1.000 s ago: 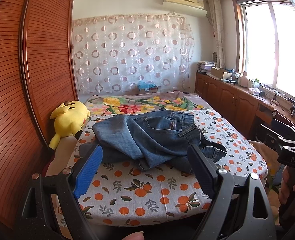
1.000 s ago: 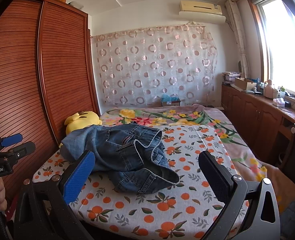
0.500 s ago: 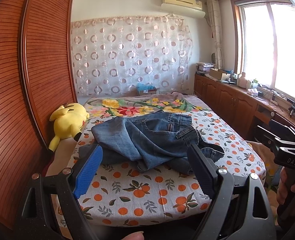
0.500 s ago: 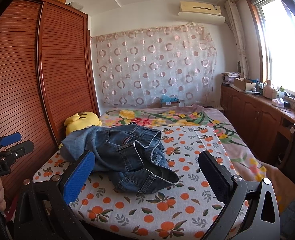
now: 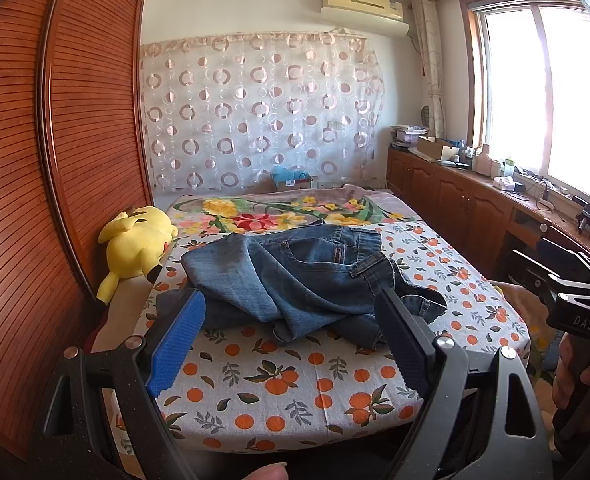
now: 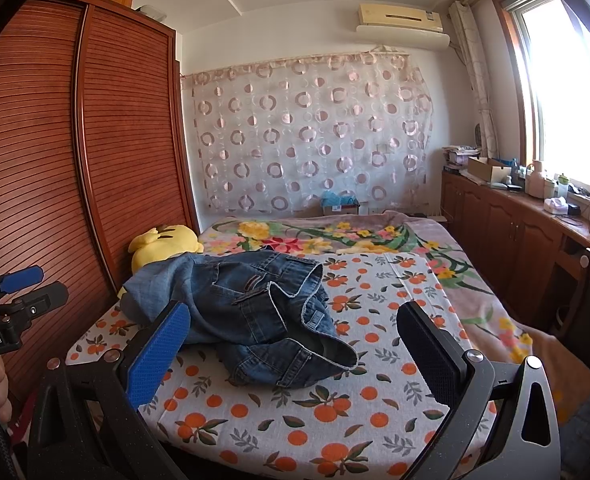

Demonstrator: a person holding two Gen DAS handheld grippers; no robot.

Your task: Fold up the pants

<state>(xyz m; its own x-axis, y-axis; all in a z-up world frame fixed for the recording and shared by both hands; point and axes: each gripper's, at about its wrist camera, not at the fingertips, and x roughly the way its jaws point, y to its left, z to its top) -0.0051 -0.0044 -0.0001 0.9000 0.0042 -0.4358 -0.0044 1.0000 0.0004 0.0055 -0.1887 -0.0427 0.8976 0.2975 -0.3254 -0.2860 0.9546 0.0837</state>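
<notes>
We are at the very start: the pants lie in a heap and nothing is folded yet.

From the left wrist view, our left claw (image 5: 291, 336) hangs with jaws wide apart and empty, short of the jeans (image 5: 307, 280), which sit crumpled on the orange-print sheet of the bed (image 5: 295, 396), legs bunched over the waistband, near a yellow plush toy (image 5: 135, 244). From the right wrist view, our right claw (image 6: 295, 356) is likewise spread and holding nothing, the jeans' waist opening gaping toward us. We judge everything remains: spreading the pants flat, laying leg on leg, then folding them over.
</notes>
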